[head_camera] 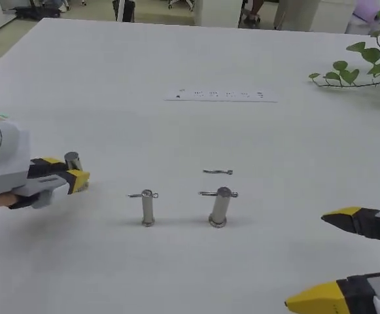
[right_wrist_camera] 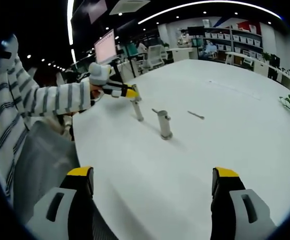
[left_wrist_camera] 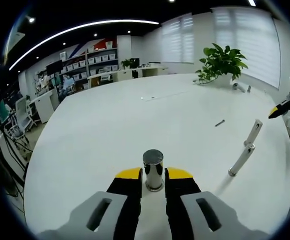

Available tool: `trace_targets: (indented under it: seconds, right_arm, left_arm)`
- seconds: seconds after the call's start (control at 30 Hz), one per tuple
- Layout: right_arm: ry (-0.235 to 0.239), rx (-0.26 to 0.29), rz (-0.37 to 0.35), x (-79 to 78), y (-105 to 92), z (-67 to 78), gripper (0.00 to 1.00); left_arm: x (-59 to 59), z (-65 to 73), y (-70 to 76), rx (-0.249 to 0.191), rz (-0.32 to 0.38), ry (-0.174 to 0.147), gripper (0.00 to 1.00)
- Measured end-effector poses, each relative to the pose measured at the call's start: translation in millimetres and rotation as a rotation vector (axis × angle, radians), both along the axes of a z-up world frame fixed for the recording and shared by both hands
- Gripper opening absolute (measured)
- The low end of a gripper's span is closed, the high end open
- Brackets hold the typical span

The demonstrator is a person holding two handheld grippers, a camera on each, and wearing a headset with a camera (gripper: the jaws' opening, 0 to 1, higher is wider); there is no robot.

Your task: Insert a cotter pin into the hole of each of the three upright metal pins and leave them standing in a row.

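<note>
At the left edge of the head view, the left gripper point(head_camera: 72, 175) is clamped on the third pin point(head_camera: 72, 161), its cap poking above the jaws. It looks like smooth, stiff steel, likely slippery, so it is best gripped on the shank, clear of the hole. At centre stand two pins point(head_camera: 148, 208) point(head_camera: 220, 207), each already crossed by a cotter. Just above the right one lies the loose cotter point(head_camera: 217, 172), thin, light wire, best pinched by its looped head. At lower right, the right gripper point(head_camera: 306, 260) gapes wide, holding nothing.

Your white table point(head_camera: 275, 137) carries a slim upright pin point(head_camera: 148, 210) beside a thicker upright pin point(head_camera: 219, 209), both cross-pinned through the head, a loose cotter pin point(head_camera: 217, 172) just behind, and a printed strip point(head_camera: 221, 95) farther back.
</note>
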State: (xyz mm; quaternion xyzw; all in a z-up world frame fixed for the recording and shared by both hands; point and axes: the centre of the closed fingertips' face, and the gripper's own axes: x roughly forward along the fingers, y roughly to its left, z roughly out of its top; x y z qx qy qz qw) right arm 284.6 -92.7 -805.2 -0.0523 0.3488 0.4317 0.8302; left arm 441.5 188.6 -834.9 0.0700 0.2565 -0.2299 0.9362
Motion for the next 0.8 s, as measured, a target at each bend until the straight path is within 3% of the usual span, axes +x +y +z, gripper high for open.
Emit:
trace_targets:
  seconds: [0.3,0.43,0.53,0.6,0.7,0.8]
  right_arm:
    - [0.0,-0.005,0.019,0.3,-0.6,1.7,0.99]
    - [0.0,-0.006,0.018,0.9,-1.7,2.2,0.99]
    - [0.0,-0.01,0.025,1.4,-1.7,3.0,0.99]
    - [-0.002,-0.011,0.029,1.5,-1.3,4.0,0.99]
    - [-0.005,-0.007,0.031,1.8,-0.4,5.8,0.99]
    - [-0.008,-0.01,0.033,1.9,-0.2,6.1,0.99]
  left_arm:
    - [2.1,2.0,-4.1,0.006,0.005,0.001,0.12]
    - [1.9,2.4,-4.3,-0.013,0.017,0.009,0.11]
    - [1.1,2.8,-3.9,0.021,0.007,0.005,0.11]
    - [-0.6,3.5,-3.6,0.021,0.007,0.011,0.11]
    - [-5.1,4.9,-2.9,-0.004,0.01,0.03,0.11]
    - [-7.6,12.1,-0.1,-0.026,0.014,0.024,0.11]
